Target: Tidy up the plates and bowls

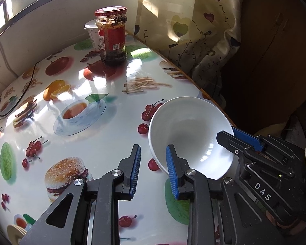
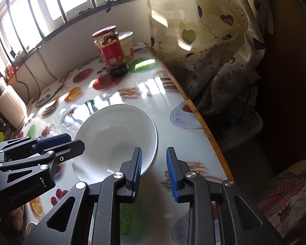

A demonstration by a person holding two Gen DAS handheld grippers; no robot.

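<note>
A white bowl (image 1: 185, 130) rests on the fruit-printed table (image 1: 104, 143), near its right edge. My left gripper (image 1: 153, 163) straddles the bowl's left rim: one blue pad sits inside the bowl and the other outside, with a strip of table showing between the outer pad and the wall. My right gripper (image 2: 154, 163) straddles the opposite rim of the bowl (image 2: 116, 134) the same way, a gap showing beside its inner pad. Each gripper also shows in the other's view: the right gripper (image 1: 228, 132) and the left gripper (image 2: 71, 140). Both are open.
A red-lidded jar of dark sauce (image 1: 112, 34) and a white tub (image 1: 92, 34) stand at the table's far end. A black cable (image 1: 16, 94) crosses the far left. A heart-patterned curtain (image 1: 193, 30) hangs past the wooden table edge (image 2: 206, 122). Windows run behind.
</note>
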